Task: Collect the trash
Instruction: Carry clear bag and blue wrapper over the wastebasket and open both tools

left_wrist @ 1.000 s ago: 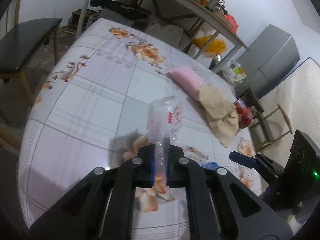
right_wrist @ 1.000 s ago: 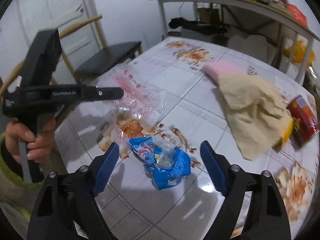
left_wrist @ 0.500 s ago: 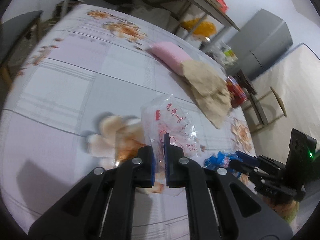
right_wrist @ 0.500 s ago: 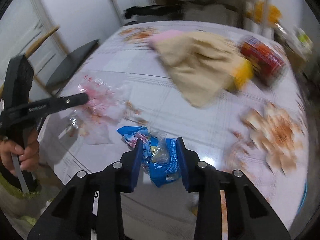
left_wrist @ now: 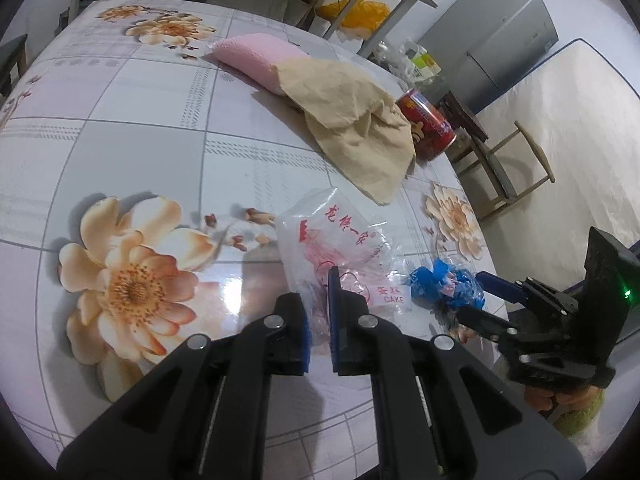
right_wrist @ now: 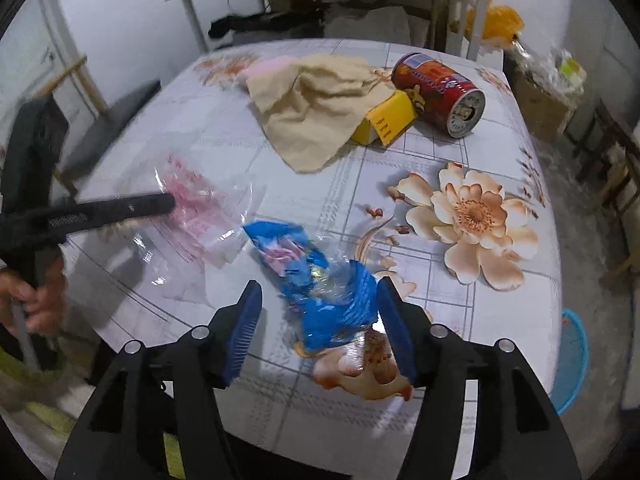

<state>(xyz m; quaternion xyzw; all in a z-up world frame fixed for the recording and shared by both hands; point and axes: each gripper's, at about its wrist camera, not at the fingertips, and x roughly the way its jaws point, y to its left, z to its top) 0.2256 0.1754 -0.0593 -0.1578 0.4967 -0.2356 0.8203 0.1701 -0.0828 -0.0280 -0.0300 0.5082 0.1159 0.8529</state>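
Observation:
A clear plastic bag point(left_wrist: 344, 240) with red print hangs from my left gripper point(left_wrist: 318, 316), which is shut on its lower edge just above the flowered table point(left_wrist: 132, 152). The same bag point(right_wrist: 200, 216) shows in the right wrist view under the left gripper point(right_wrist: 168, 203). A crumpled blue wrapper point(right_wrist: 328, 292) lies on the table between the fingers of my right gripper point(right_wrist: 318, 286), whose jaws are opening. Its right pad is close to the wrapper's edge and the left pad stands clear. From the left wrist view the blue wrapper point(left_wrist: 444, 284) sits beside the right gripper point(left_wrist: 478, 298).
Further back lie a beige cloth point(right_wrist: 320, 108), a pink pack point(left_wrist: 256, 60), a yellow box point(right_wrist: 386, 120) and a red can point(right_wrist: 440, 92) on its side. A blue basket point(right_wrist: 574, 352) stands off the table's right edge. Chairs, a shelf and a grey fridge point(left_wrist: 496, 36) surround the table.
My left gripper carried the clear bag toward the blue wrapper and lower. My right gripper came down over the wrapper, narrowed around it, then widened again.

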